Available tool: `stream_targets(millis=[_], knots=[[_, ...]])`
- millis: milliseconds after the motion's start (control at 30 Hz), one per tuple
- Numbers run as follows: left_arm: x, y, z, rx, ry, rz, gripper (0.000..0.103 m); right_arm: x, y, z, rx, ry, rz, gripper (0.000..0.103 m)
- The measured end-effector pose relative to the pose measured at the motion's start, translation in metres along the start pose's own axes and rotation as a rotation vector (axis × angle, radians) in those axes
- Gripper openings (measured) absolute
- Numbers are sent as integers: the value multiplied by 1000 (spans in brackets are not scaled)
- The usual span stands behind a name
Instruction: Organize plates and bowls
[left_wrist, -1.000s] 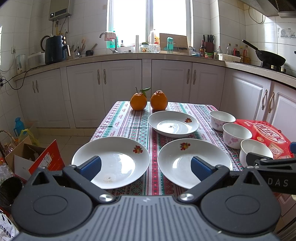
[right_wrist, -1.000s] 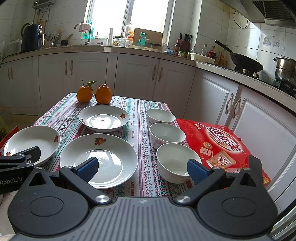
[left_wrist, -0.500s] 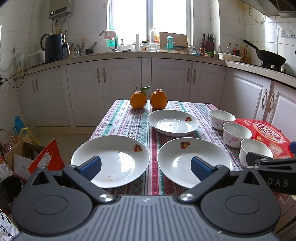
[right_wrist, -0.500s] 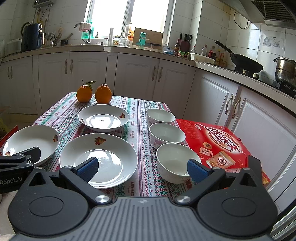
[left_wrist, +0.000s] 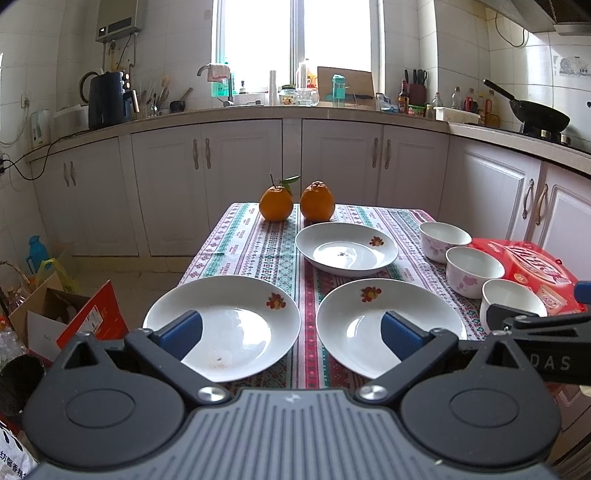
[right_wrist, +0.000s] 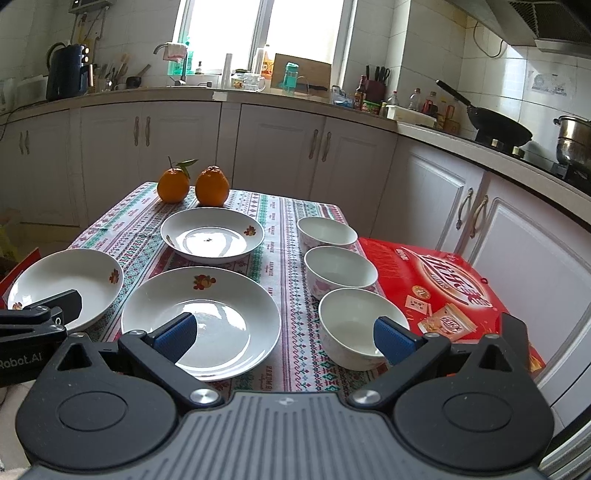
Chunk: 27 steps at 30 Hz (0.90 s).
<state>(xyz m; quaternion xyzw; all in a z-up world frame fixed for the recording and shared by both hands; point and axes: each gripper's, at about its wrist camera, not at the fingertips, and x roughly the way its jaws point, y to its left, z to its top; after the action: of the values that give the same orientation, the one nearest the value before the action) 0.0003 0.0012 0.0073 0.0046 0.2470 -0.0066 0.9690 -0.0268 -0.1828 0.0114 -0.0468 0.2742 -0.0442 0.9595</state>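
Three white plates (left_wrist: 221, 325) with small fruit picture, three white bowls (right_wrist: 338, 269) in row. Left gripper (left_wrist: 291, 334), right gripper (right_wrist: 284, 334) wide apart, empty.

Glazed white ceramic on plates (left_wrist: 221, 325) and bowls (right_wrist: 338, 267), glossy, smooth (window glare on rims). Woven patterned cloth (left_wrist: 258, 251) over desk, matt. Glossy printed red box (right_wrist: 443, 277). Matt black plastic tool bodies, ribbed blue pads (right_wrist: 173, 338).
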Motion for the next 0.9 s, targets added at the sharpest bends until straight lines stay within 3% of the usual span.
stream_targets(millis=[400, 633, 900], knots=[[22, 12, 6, 64, 30, 17, 102, 24, -3, 32, 0, -6, 174, 103], [35, 34, 8, 86, 42, 4, 102, 51, -15, 59, 89, 19, 330, 103], [44, 63, 0, 121, 86, -19, 102, 80, 11, 77, -7, 33, 426, 103]])
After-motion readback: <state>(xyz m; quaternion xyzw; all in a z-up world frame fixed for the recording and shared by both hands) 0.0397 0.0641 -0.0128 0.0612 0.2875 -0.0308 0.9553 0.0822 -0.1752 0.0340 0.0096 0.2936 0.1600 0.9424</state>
